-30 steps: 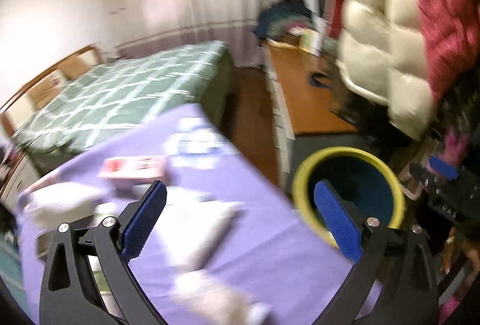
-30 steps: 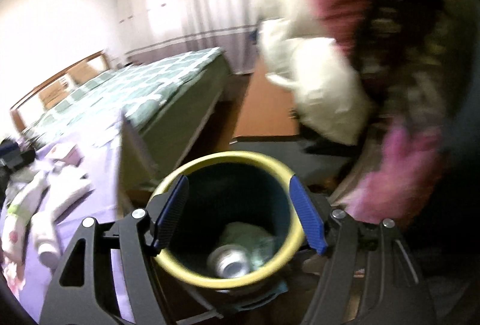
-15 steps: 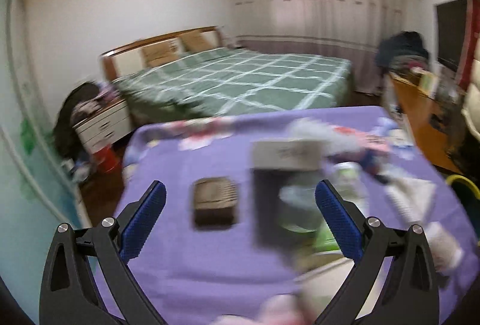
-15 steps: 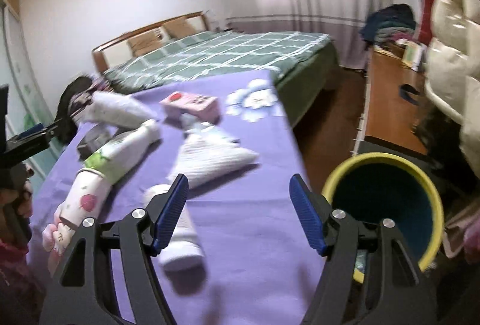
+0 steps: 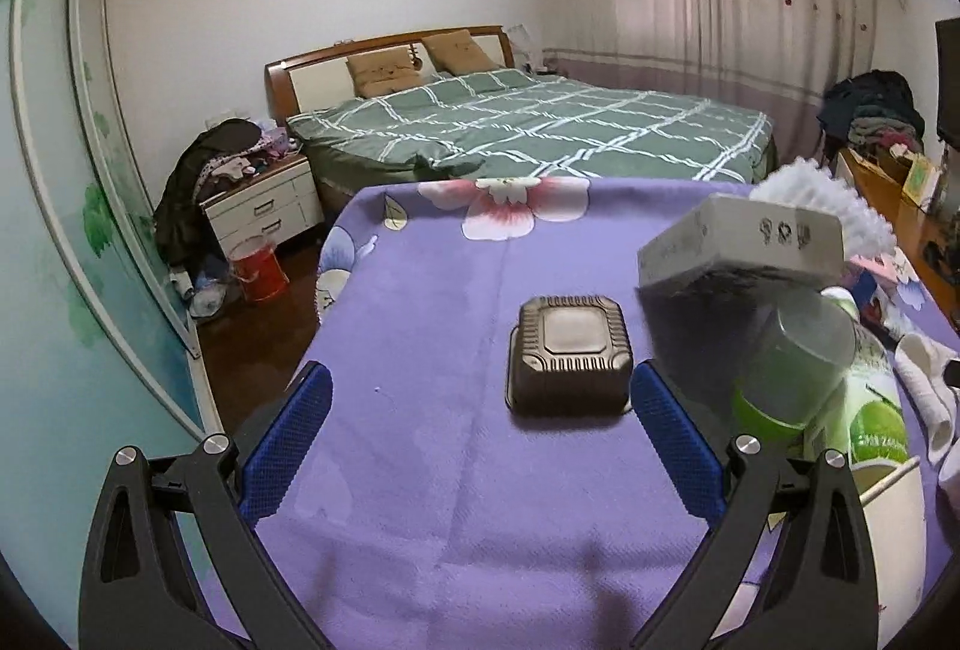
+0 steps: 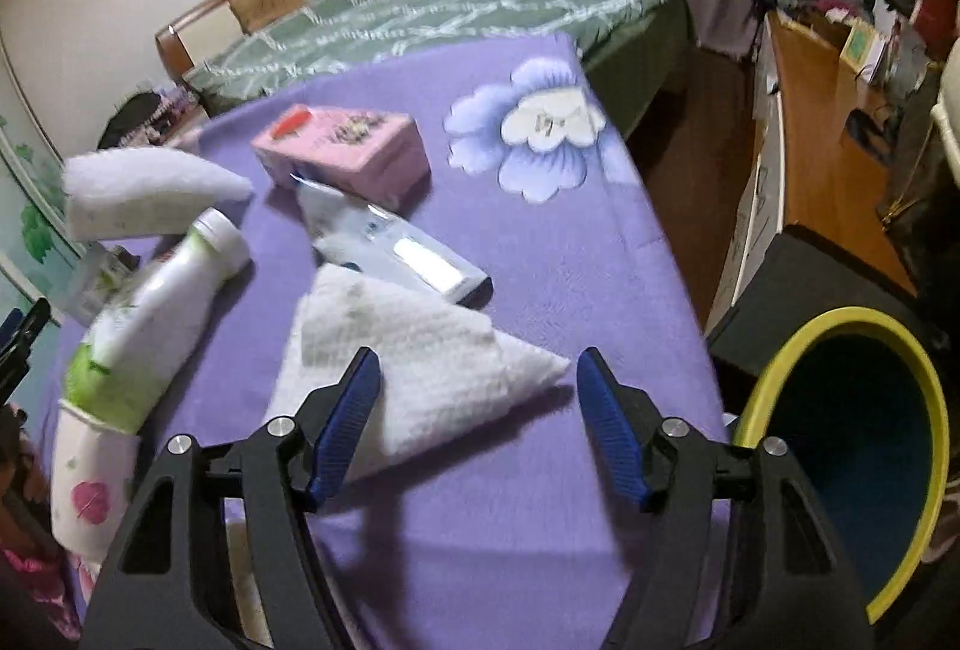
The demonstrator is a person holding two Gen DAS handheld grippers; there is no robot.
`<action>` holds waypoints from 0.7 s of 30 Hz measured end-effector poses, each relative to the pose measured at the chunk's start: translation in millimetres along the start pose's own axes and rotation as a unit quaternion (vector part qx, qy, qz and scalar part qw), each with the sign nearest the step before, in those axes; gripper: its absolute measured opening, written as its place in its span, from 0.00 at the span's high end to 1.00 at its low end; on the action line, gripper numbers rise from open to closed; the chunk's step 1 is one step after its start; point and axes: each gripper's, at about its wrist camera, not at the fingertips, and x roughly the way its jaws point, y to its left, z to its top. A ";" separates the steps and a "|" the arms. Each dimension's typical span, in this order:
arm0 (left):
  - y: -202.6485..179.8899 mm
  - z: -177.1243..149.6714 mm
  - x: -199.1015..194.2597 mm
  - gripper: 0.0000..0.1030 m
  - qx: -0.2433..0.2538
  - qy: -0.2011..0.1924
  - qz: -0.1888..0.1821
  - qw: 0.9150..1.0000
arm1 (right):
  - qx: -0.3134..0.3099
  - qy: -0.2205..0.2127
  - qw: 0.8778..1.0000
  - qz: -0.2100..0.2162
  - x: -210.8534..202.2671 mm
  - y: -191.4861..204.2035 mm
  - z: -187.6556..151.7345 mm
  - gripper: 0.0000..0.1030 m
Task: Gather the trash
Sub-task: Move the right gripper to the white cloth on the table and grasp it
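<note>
My left gripper gapes over the black tray; my right gripper spread above white tissue (bin beside table).

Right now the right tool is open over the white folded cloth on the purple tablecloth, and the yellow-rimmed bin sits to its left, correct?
Not quite. In the right wrist view the yellow-rimmed bin sits to the right of the right tool, past the edge of the purple tablecloth. The rest holds: the tool is open over the white folded cloth.
</note>
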 end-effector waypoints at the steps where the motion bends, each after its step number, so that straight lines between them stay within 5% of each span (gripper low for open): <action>1: -2.3 -1.3 1.8 0.05 0.002 0.003 0.001 1.000 | -0.004 -0.004 1.000 -0.005 0.1 0.9 0.5 0.39; 9: -10.3 -5.2 2.0 0.05 -0.014 0.017 -0.005 1.000 | -0.043 0.011 0.999 0.003 -2.0 18.7 -3.4 0.90; 21: -13.4 -7.0 -4.0 0.05 -0.008 0.013 -0.004 1.000 | -0.066 -0.083 0.991 0.078 -84.9 52.1 0.2 0.92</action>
